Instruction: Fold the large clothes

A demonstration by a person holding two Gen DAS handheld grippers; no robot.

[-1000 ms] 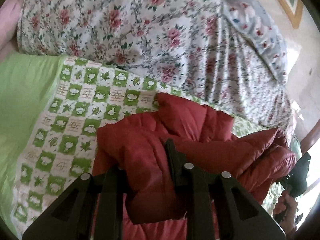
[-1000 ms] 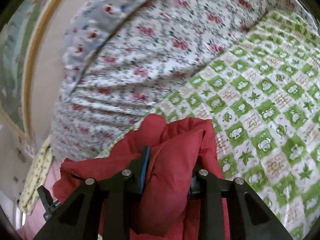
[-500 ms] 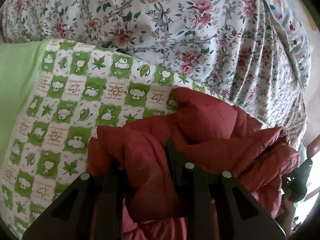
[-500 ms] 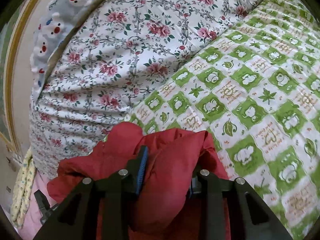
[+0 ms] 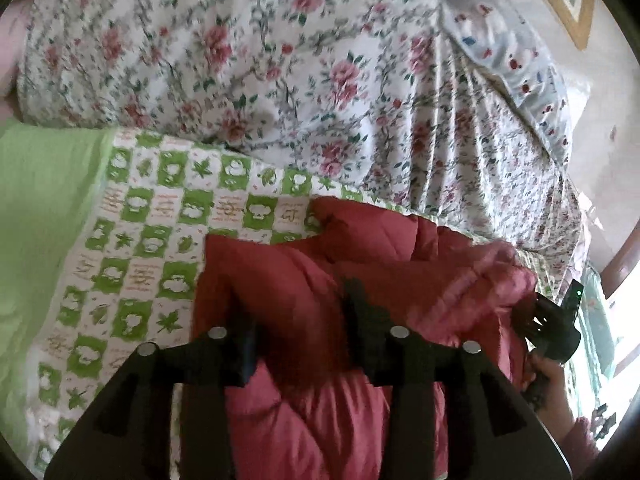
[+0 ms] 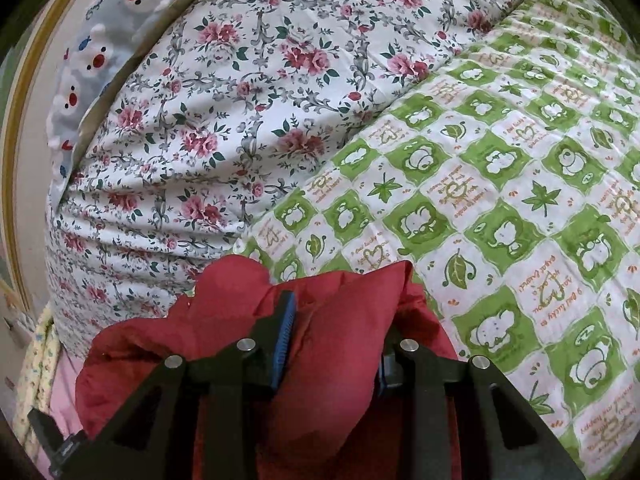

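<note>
Two grippers engaged on one red padded quilted jacket [image 5: 360, 280]. Jacket bunched on green-and-white checked quilt [image 6: 500, 168] on bed, near edge of white rose-print floral duvet [image 6: 248, 92] lying beyond it. Left gripper [image 5: 300, 316]: fingers clamped on thick fold of jacket. Right gripper [image 6: 340, 332]: blue-padded fingers [image 6: 285, 336] clamped on second fold, jacket bulging between. Right gripper also visible at jacket's right end in left wrist view, held in hand [image 5: 548, 380]. Plain light-green sheet [image 5: 40, 220] left of quilt.
</note>
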